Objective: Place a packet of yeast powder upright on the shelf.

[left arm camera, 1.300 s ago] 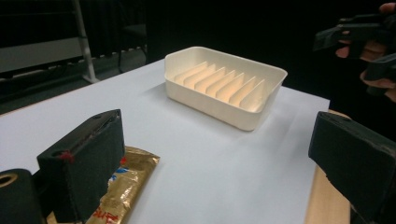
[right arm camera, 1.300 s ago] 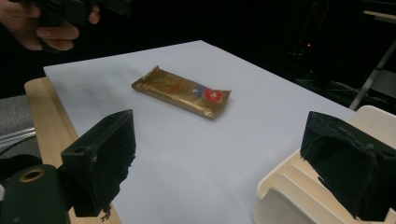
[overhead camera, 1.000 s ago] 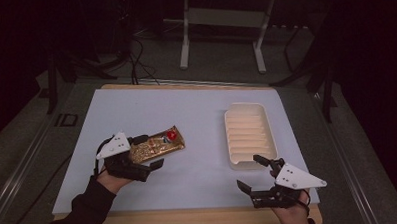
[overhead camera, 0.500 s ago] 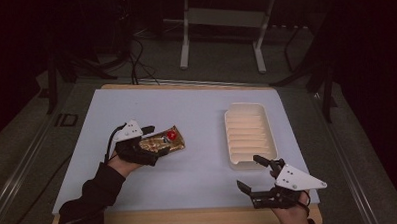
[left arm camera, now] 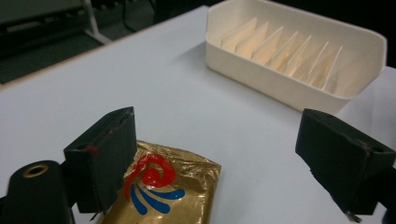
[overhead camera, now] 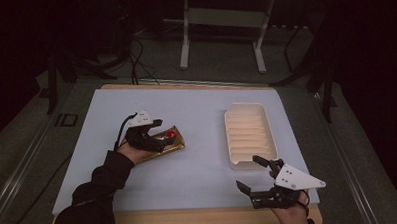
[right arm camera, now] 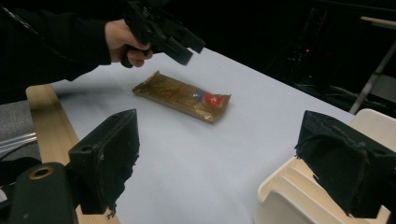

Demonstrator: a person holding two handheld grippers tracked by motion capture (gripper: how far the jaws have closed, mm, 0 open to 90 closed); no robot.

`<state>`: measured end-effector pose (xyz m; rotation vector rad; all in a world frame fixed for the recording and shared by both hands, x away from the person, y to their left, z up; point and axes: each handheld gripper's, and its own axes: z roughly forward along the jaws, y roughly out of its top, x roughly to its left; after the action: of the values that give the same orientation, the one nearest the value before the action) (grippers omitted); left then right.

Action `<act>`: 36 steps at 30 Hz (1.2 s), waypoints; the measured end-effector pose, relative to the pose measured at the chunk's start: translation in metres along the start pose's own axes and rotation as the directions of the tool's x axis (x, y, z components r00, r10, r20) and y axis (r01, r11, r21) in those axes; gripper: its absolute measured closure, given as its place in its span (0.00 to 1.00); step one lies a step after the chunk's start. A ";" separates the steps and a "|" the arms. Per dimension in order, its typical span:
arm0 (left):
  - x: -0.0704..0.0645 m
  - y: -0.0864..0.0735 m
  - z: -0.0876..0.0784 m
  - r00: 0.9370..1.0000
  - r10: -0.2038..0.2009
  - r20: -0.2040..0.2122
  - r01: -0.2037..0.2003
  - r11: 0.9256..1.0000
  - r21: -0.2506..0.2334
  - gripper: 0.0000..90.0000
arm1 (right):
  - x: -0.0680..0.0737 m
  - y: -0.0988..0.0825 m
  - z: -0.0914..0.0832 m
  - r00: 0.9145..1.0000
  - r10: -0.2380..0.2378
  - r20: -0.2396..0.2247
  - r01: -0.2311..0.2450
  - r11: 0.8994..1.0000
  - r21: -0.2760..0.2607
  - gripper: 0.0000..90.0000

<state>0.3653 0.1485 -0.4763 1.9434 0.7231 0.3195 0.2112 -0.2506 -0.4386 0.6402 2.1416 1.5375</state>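
Plenty of bare worktop (overhead camera: pixel 203 167) between the two hands, and the whole far strip toward the back edge is free too. The gold packet (overhead camera: pixel 162 146) lies flat on the left half, nearer the left edge than the middle, with its red-logo end pointing toward the ribbed cream tray (overhead camera: pixel 250 135). That tray sits on the right half, long side running front to back, well apart from the packet. The left gripper (overhead camera: pixel 155 136) hangs just over the packet, jaws spread wide, nothing pinched; the sleeved forearm comes in from the front left corner. The right gripper (overhead camera: pixel 256 177) sits by the front edge, just beside the tray's near end, jaws spread and empty too.
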 end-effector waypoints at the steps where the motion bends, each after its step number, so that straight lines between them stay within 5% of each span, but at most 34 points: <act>1: 0.002 0.000 0.003 1.000 -0.003 -0.001 0.003 1.000 0.006 0.16 | 0.000 0.000 0.000 1.000 0.000 -0.001 0.000 1.000 0.002 0.14; 10: 0.019 -0.004 0.021 1.000 -0.001 -0.031 0.002 1.000 0.019 0.17 | 0.000 -0.001 0.000 1.000 0.004 -0.007 -0.004 1.000 0.001 0.14; 23: 0.043 -0.014 0.052 0.998 -0.041 -0.055 0.046 0.993 0.104 0.20 | -0.001 -0.003 0.003 1.000 0.010 -0.020 -0.010 1.000 0.016 0.14; 31: 0.053 -0.018 0.068 0.995 -0.046 -0.091 0.061 0.984 0.168 0.26 | 0.000 -0.004 0.004 1.000 0.012 -0.027 -0.011 1.000 0.020 0.15; 36: 0.060 -0.021 0.073 0.993 -0.083 -0.085 0.098 0.976 0.196 0.30 | -0.001 -0.004 0.004 1.000 0.011 -0.026 -0.011 1.000 0.023 0.15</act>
<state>0.4419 0.1393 -0.5339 2.0881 0.9208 0.2750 0.2134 -0.2493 -0.4439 0.6442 2.1812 1.5371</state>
